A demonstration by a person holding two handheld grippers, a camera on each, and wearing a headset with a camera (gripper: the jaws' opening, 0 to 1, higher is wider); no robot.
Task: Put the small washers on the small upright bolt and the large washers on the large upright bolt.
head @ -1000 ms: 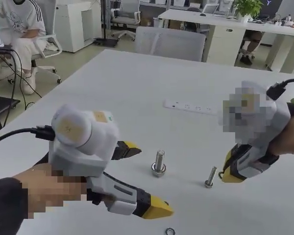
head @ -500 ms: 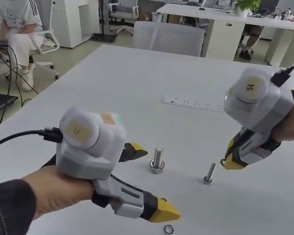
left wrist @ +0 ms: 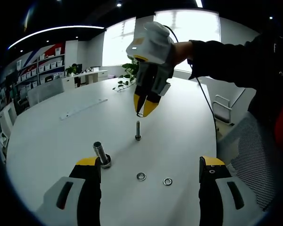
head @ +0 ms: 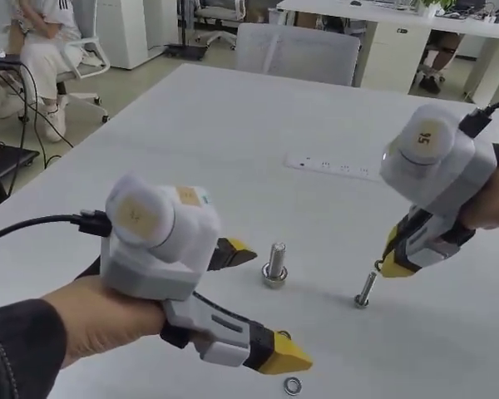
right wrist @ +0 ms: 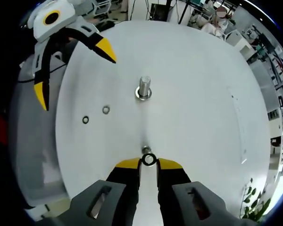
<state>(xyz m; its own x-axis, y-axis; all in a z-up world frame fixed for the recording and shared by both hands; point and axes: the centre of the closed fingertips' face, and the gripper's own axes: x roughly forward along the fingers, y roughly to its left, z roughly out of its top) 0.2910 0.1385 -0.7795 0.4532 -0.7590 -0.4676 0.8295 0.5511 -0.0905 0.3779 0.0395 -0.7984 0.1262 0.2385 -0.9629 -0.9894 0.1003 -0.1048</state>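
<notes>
Found jaws of right gripper pressed nearly together, pinching a small washer by its edge between the yellow tips. Located small upright bolt directly ahead of those tips, top end peeping just past the washer's ring; contact or gap not readable from right gripper view. Noted large upright bolt farther ahead of the same jaws, standing on a wide base.

Found jaws of left gripper spread wide, holding nothing. Recorded large upright bolt just ahead of the jaw at that view's left, small upright bolt farther out along the line midway between the jaws. Counted two loose washers lying flat on the white table between the spread jaws, side by side, not touching.

From left gripper view, confirmed held washer hanging just above the small bolt's top, narrow gap visible. From head view, placed right jaw tips just beside the bolt's upper end; picked out one loose washer beside the nearer left jaw
</notes>
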